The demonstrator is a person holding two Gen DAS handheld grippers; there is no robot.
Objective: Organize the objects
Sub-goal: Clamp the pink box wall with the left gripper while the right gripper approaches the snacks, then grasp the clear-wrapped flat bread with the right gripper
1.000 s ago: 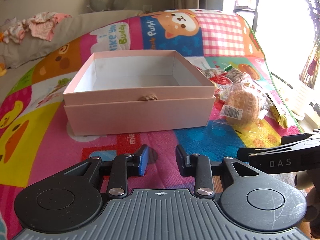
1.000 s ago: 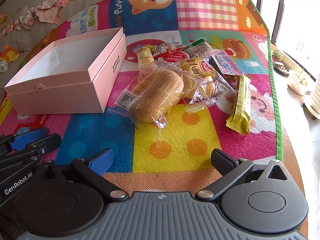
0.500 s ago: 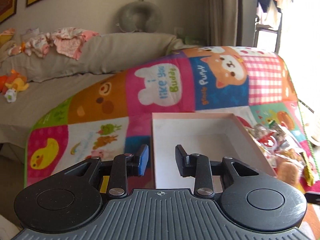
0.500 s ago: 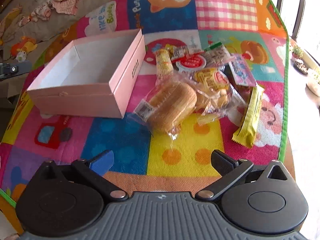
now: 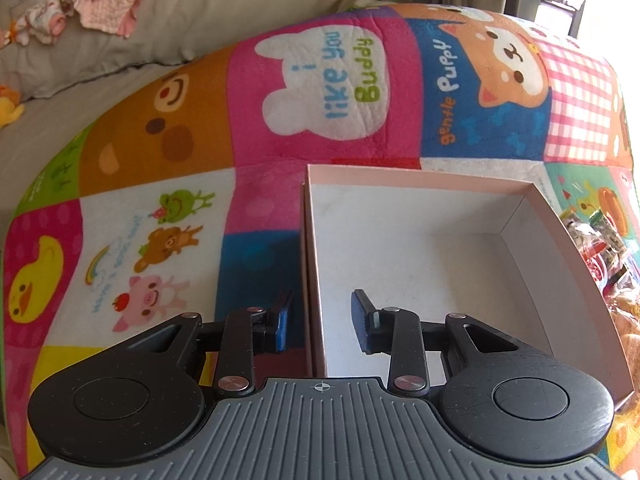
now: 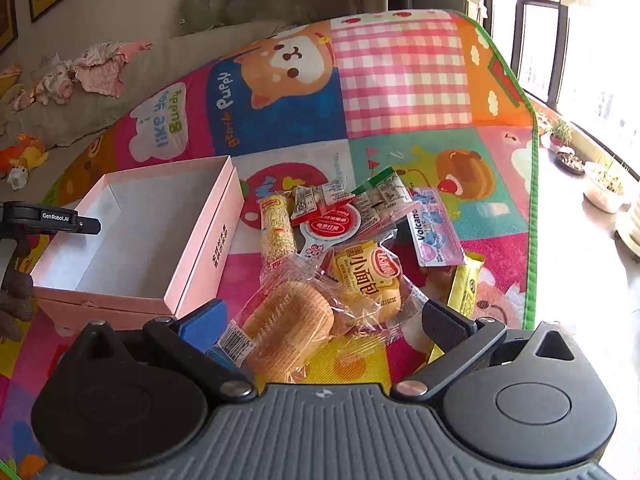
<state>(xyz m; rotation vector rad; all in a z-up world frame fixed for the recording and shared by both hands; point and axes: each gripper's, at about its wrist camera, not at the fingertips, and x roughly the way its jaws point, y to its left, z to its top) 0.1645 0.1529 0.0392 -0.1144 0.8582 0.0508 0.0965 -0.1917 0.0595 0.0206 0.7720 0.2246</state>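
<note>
the left gripper (image 5: 320, 322) hangs over the near left wall of the open pale-pink cardboard box (image 5: 420, 178), its jaws a little apart and holding nothing: the left blue-padded finger sits outside the wall, over the colourful cartoon patchwork play mat (image 5: 160, 208), and the right finger sits inside, above the box's bare white floor. whether either pad touches the wall i cannot tell.

the right gripper (image 6: 322, 322) has its jaws spread wide, with nothing clamped. between them, and just ahead, lies a clear-wrapped golden bread roll (image 6: 288, 328) with a barcode label near the left finger. just beyond it sits a small bun in a yellow-printed wrapper (image 6: 366, 274), touching the roll. farther ahead are a yellow corn-style snack stick (image 6: 276, 232), a red-and-white round sauce sachet (image 6: 330, 224) and a pink-and-blue flat packet (image 6: 434, 226) (its print reads "volcano"). a yellow-green wrapped bar (image 6: 464, 284) lies just beyond the right finger. the same box (image 6: 200, 248) stands ahead and left of the left finger, beside the snack pile.
</note>
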